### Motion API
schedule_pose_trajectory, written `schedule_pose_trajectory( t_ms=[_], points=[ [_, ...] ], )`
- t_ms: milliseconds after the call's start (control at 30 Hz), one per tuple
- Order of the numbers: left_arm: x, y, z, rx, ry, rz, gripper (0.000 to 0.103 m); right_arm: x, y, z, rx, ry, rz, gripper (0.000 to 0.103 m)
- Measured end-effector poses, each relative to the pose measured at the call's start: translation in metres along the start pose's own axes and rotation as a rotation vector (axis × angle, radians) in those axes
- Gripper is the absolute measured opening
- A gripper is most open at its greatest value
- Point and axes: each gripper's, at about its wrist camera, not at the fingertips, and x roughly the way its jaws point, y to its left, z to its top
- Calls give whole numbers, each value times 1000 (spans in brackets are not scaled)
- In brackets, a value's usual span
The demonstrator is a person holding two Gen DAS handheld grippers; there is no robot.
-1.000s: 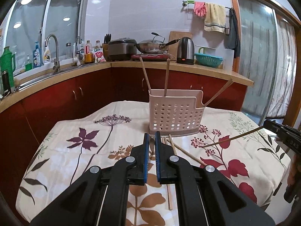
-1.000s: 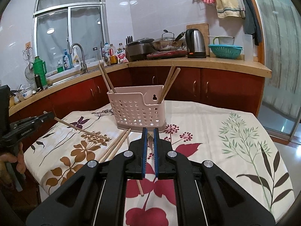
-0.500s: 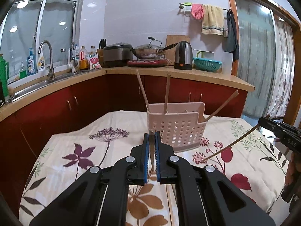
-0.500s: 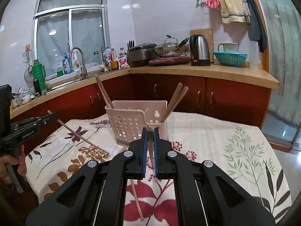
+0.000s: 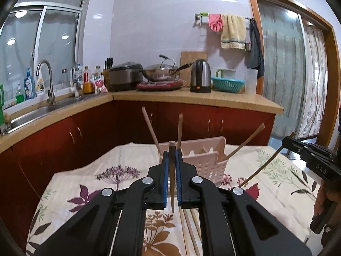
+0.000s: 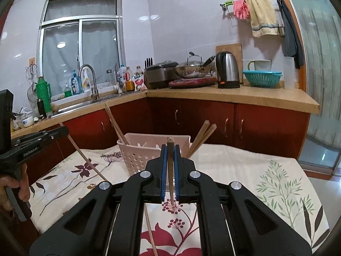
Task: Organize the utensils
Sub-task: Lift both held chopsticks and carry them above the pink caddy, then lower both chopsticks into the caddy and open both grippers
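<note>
A pink perforated utensil basket (image 5: 205, 163) (image 6: 136, 155) stands on the flowered tablecloth (image 5: 85, 183) and holds three chopsticks that lean outward (image 5: 247, 141) (image 6: 201, 137). My left gripper (image 5: 171, 152) is shut on a wooden chopstick (image 5: 171, 192), held in the air just short of the basket. The right gripper (image 6: 170, 148) is likewise shut on a chopstick (image 6: 170, 181) close to the basket's near wall. Each view shows the other gripper at its edge (image 5: 286, 142) (image 6: 65, 130), with its chopstick slanting down (image 5: 262, 167) (image 6: 85, 160). Loose chopsticks (image 5: 187, 230) (image 6: 150, 232) lie on the cloth.
Behind the table runs a kitchen counter (image 5: 191, 97) with red cabinets, a sink and tap (image 5: 45, 81), a wok, a kettle (image 5: 200, 75) and a teal colander. A glass door (image 5: 283, 74) is at the right. A person's hands hold both gripper handles (image 6: 21, 185).
Both grippers have risen and come closer to the basket, carrying their chopsticks up off the cloth. The basket now sits lower in both views.
</note>
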Motion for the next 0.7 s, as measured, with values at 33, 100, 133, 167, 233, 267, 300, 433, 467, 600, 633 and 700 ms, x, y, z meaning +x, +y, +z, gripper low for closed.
schedule_pose_trajectory(
  t_ms=[33, 100, 133, 167, 233, 267, 300, 433, 467, 600, 633, 700],
  points=[
    [-2, 1, 4, -4, -9, -5, 7, -3, 0, 3, 0, -9, 2, 6],
    [-6, 2, 12, -10, -26, -13, 7, -7, 0, 10, 0, -24, 6, 6],
    [-8, 3, 16, -11, -37, -16, 7, -11, 1, 14, 1, -35, 11, 6],
    [-10, 3, 20, -8, -47, -16, 7, -13, 1, 18, 1, -44, 14, 6],
    [-14, 3, 28, 2, -70, -11, 7, -18, 2, 26, -2, -65, 19, 7],
    [-15, 4, 31, 4, -78, -11, 7, -20, 3, 30, -4, -74, 20, 6],
    [-17, 4, 35, 4, -87, -14, 7, -21, 3, 34, -6, -81, 22, 6],
    [-26, 5, 50, 9, -129, -18, 7, -26, 7, 51, -21, -124, 23, 6],
    [-27, 6, 53, 12, -137, -16, 7, -26, 7, 55, -23, -132, 23, 6],
    [-33, 7, 67, 23, -182, -9, 7, -25, 7, 68, -31, -163, 21, 6],
    [-34, 7, 70, 25, -194, -8, 7, -24, 7, 70, -34, -168, 21, 6],
    [-33, 8, 77, 28, -213, -6, 7, -20, 7, 76, -41, -178, 17, 6]
  ],
)
